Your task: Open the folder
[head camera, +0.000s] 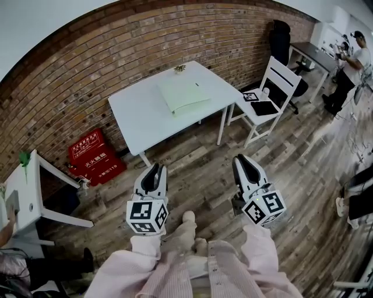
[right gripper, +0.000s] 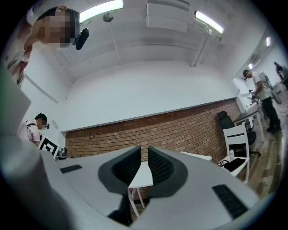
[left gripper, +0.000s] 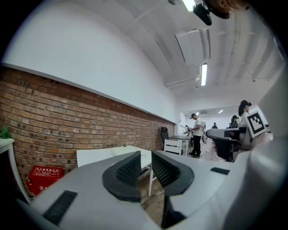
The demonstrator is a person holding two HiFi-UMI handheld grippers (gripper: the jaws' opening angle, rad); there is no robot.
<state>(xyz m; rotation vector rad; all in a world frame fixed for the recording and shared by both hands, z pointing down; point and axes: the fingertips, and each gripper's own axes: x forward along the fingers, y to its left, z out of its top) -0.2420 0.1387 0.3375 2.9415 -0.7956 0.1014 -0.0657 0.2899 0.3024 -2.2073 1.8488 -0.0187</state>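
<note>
The person's grey plastic left tool [head camera: 153, 167] and matching right tool [head camera: 244, 159], each carrying a marker cube, hovered over the brown wood-plank floor [head camera: 198, 174], jaws narrowly parted and gripping nothing. At twelve o'clock, well apart from both, the pale green folder [head camera: 183, 93] lay closed and flat on the white rectangular surface [head camera: 140, 113] beside the red brick wall [head camera: 116, 52]. A white wooden chair [head camera: 274, 81] stood at two o'clock, and a red box [head camera: 93, 154] sat on the floor at ten o'clock.

A red brick wall [head camera: 145, 41] ran behind a white surface [head camera: 140, 116], with a white chair [head camera: 274, 81] just beside it on the wood-plank floor [head camera: 198, 174]. Long ceiling lights [right gripper: 101, 8] glowed overhead; a red box [head camera: 93, 156] sat by the wall.
</note>
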